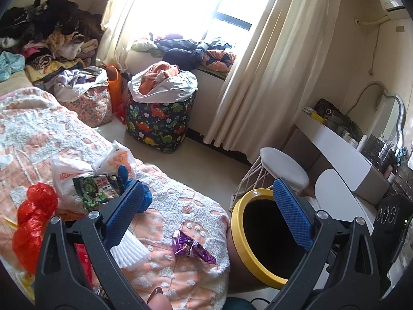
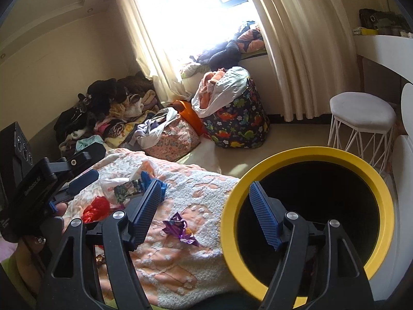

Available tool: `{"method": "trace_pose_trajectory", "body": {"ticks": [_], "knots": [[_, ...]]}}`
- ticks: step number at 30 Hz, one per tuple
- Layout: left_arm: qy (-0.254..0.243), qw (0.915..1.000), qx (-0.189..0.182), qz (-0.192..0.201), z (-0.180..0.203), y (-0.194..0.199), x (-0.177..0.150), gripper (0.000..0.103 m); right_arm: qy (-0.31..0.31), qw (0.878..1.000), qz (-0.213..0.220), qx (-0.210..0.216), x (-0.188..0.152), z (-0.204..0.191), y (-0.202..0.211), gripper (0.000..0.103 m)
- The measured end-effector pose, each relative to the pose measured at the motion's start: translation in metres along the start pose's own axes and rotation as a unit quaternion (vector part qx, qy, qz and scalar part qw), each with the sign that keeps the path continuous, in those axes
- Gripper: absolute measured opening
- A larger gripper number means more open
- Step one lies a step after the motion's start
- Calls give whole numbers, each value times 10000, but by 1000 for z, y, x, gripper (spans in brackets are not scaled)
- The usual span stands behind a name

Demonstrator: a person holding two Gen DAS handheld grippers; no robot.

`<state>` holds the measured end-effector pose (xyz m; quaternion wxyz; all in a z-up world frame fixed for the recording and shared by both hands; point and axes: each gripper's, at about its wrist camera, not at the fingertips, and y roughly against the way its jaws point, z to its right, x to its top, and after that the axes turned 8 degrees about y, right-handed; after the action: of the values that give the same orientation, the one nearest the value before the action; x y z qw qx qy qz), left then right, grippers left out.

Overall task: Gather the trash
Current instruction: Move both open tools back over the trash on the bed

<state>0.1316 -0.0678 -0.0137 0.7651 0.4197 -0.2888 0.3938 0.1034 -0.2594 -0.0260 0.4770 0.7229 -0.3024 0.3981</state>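
**Trash still scattered on the bed beside the yellow-rimmed bin**

We see a crumpled purple foil wrapper lying on the near right corner of the bed, on its orange-and-white blanket, just left of a dark bin with a yellow rim that stands on the floor against the bed's edge. Farther left on the blanket lie a white plastic bag with a printed snack packet resting against it, a small blue piece beside them, and a bunched red plastic bag at the near left.

Our left tongs are spread wide and pinch nothing: one blue pad hangs over the blanket near the snack packet, the other over the bin's mouth. Our right tongs are likewise spread and empty, straddling the wrapper's side of the blanket and the bin's rim. In the right wrist view the left-hand tool shows at the left edge, held by a hand.

Beyond the bed, a dinosaur-print bag stuffed with clothes stands on the floor under the bright window, a pink patterned bag beside it. Piled clothes crowd the far left. At the right stand a white stool and a white desk with a mirror.
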Motion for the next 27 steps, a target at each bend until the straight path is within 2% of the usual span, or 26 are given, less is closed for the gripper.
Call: {"method": "trace_pose_trajectory", "body": {"ticks": [16,27], "knots": [[432,9976,447,298,-61,28,16,92,575,9969,-350,416,-9,-59,-20,73],[616,9950,779,130,-110,29,33,92,660,9929,-720,685,-17,-86,-45,73]]}}
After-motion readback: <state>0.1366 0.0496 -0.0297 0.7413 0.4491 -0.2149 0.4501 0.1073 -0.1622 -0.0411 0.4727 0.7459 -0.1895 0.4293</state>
